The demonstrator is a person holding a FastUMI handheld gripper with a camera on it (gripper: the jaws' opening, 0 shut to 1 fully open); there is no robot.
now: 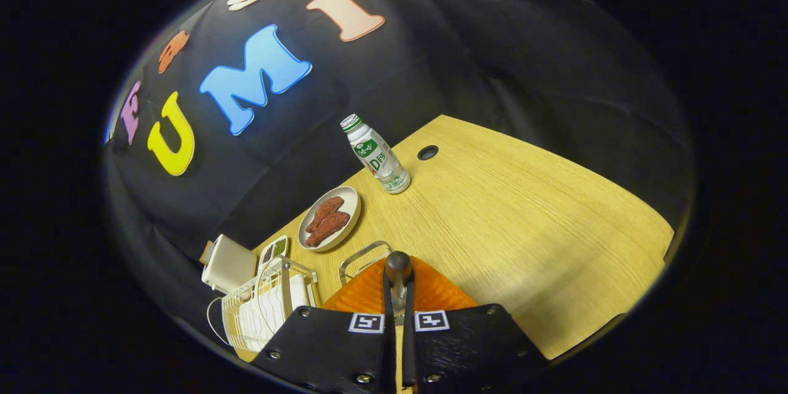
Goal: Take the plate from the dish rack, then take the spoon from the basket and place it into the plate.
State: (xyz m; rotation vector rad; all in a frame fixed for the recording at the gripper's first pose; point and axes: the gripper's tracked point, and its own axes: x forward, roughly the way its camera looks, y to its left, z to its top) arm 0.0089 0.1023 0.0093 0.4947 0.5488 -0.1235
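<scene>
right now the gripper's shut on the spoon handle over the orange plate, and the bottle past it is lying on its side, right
Not quite: the bottle stands upright on the table, as the gripper view shows. The rest holds: the gripper is shut on the spoon over the orange plate.

orange ribbed plate [431,289], white dish rack [265,308], pale wood-grain table [523,228].

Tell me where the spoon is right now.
In the gripper view, the spoon is clamped in the shut claw, over the orange plate, beside the white dish rack.
</scene>
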